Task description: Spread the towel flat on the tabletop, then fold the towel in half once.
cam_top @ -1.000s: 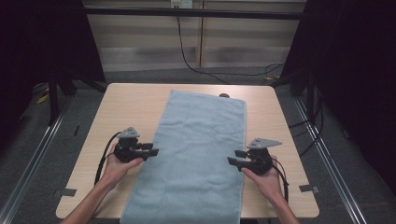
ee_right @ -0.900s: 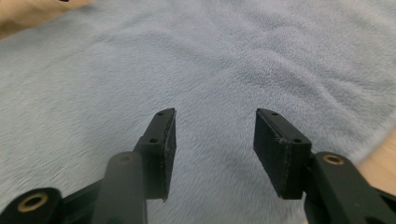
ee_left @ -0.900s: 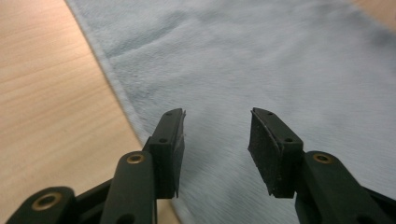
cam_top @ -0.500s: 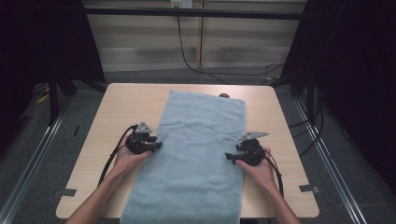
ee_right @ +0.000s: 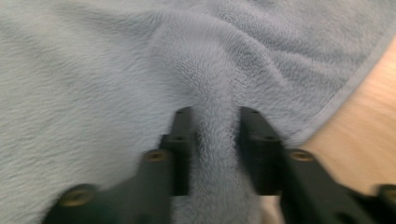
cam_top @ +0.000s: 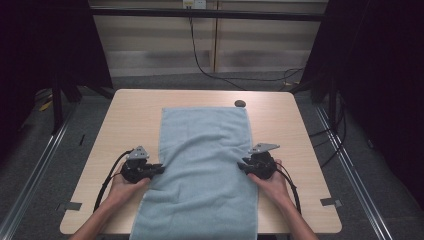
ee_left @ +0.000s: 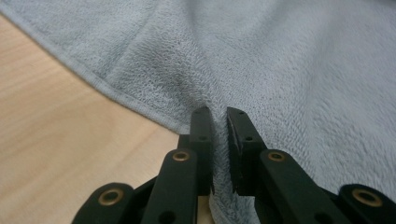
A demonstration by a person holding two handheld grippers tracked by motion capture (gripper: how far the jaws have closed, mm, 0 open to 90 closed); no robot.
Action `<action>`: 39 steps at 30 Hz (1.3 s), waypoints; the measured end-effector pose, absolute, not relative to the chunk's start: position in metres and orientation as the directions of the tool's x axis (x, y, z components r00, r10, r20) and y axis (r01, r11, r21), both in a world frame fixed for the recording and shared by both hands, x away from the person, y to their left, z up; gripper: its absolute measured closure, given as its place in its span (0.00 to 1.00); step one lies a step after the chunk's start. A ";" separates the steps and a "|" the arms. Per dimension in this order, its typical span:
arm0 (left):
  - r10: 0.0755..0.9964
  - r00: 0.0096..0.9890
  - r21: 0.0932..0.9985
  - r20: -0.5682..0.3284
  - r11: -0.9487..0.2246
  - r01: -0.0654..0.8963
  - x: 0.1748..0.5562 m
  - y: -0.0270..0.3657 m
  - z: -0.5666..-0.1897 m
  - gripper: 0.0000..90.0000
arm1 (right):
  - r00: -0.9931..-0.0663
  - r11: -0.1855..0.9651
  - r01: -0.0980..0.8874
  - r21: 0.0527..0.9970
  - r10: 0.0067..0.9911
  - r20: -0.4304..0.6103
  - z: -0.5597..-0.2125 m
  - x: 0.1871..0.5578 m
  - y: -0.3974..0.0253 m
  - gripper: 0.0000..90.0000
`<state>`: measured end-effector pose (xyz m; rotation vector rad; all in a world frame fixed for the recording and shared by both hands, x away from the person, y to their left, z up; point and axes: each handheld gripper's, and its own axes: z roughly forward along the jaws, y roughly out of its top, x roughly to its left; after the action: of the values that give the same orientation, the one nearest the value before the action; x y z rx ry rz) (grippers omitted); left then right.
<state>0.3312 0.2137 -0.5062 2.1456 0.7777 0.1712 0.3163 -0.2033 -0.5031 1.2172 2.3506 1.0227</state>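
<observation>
**Towel's near end cut off**

The towel point(cam_top: 202, 170) runs past the table's point(cam_top: 130, 120) front edge and is cropped by the high view's bottom edge. The right gripper view is blurred. A small dark object point(cam_top: 240, 103) at the table's far edge is unidentifiable.

This looks like a lab recording station. A plain wooden table point(cam_top: 130, 125) stands alone on grey carpet point(cam_top: 360, 190), flanked by metal floor rails point(cam_top: 30, 175). Black curtains point(cam_top: 50, 40) hang left and right, and cables point(cam_top: 200, 55) trail along the far panelled wall point(cam_top: 160, 55).
</observation>
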 end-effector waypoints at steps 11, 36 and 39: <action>0.515 0.835 0.725 -0.195 -0.497 0.476 0.275 0.225 -0.502 0.87 | -0.664 0.417 0.588 0.693 0.738 0.119 -0.500 0.268 -0.204 0.91; 0.497 0.832 0.759 -0.244 -0.436 0.483 0.286 0.206 -0.480 0.59 | -0.651 0.327 0.573 0.752 0.739 0.175 -0.475 0.226 -0.223 0.59; 0.528 0.821 0.741 -0.217 -0.459 0.491 0.312 0.192 -0.486 0.53 | -0.602 0.293 0.579 0.761 0.783 0.156 -0.470 0.257 -0.233 0.50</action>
<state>0.3119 0.1918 -0.4856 2.1336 0.7457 0.0553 0.2569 -0.2335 -0.4695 1.2497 2.3168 1.2012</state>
